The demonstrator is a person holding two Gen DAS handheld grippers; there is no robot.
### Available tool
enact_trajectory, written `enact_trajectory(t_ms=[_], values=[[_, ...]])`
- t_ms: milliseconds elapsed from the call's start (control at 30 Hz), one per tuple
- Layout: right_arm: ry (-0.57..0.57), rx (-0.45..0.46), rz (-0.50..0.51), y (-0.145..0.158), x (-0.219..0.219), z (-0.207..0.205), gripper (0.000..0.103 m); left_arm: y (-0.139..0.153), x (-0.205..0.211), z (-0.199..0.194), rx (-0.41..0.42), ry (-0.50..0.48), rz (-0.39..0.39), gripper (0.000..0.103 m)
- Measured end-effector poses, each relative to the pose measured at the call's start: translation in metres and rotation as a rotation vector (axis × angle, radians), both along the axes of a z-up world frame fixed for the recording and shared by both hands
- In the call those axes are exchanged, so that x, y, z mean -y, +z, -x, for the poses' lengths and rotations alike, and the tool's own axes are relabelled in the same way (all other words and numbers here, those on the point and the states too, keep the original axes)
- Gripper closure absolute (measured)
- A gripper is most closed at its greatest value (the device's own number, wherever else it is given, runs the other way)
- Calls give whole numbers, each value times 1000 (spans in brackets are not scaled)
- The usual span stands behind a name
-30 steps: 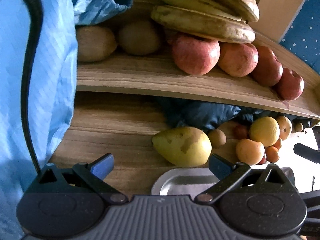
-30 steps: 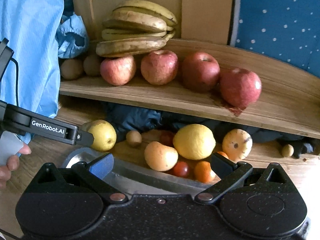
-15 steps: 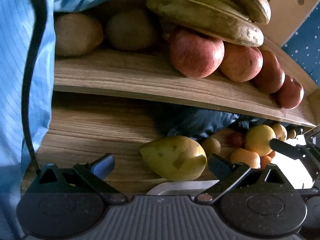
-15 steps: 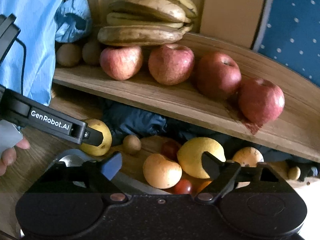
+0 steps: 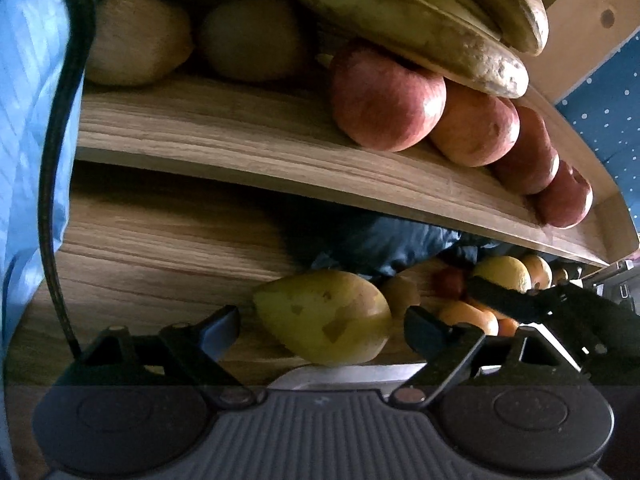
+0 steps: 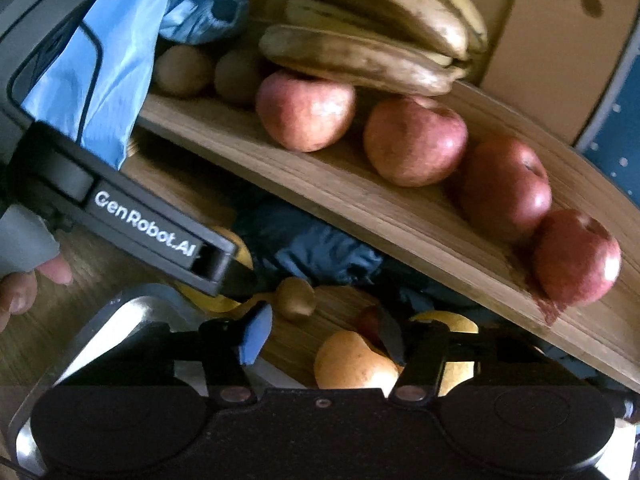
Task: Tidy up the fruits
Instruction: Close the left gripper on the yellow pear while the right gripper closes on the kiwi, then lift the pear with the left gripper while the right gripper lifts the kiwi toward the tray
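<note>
Two grippers are reaching under a curved wooden shelf point(image 5: 280, 148). The left gripper point(image 5: 322, 326) is spreading its fingers around a yellow-green pear point(image 5: 324, 316) lying near the shelf's left end. The right gripper point(image 6: 326, 340) is spreading around a round orange fruit point(image 6: 352, 364) by a metal tray's point(image 6: 96, 344) edge.

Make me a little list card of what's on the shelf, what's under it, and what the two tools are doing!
Top shelf: bananas, four apples, two kiwis
Bananas: resting partly on the leftmost apple
Under the shelf: pear, lemon, orange, other small fruit
Tray: metal, in front of the fruit
Left tool: open, the pear just ahead between its fingers
Right tool: open, nearing the orange
</note>
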State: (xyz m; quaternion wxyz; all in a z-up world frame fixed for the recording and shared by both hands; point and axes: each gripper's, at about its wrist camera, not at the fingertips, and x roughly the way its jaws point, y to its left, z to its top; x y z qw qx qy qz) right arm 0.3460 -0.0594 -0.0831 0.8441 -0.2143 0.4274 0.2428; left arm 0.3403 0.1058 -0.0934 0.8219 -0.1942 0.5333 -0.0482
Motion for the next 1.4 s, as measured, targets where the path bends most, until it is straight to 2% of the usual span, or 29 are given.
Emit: enact_trajectory(t_ms=[367, 667, 1367, 1400], values=[[41, -35, 13, -9, -13, -7, 62, -1, -2, -5, 4, -1, 14, 25], [55, -54, 23, -13, -21, -11, 74, 0, -2, -5, 7, 0, 21, 25], [36, -50, -9, -5, -11, -8, 77, 3, -2, 1, 1, 17, 14, 26], [39, -73, -7, -4, -10, -7, 77, 3, -2, 2, 2, 19, 13, 26]])
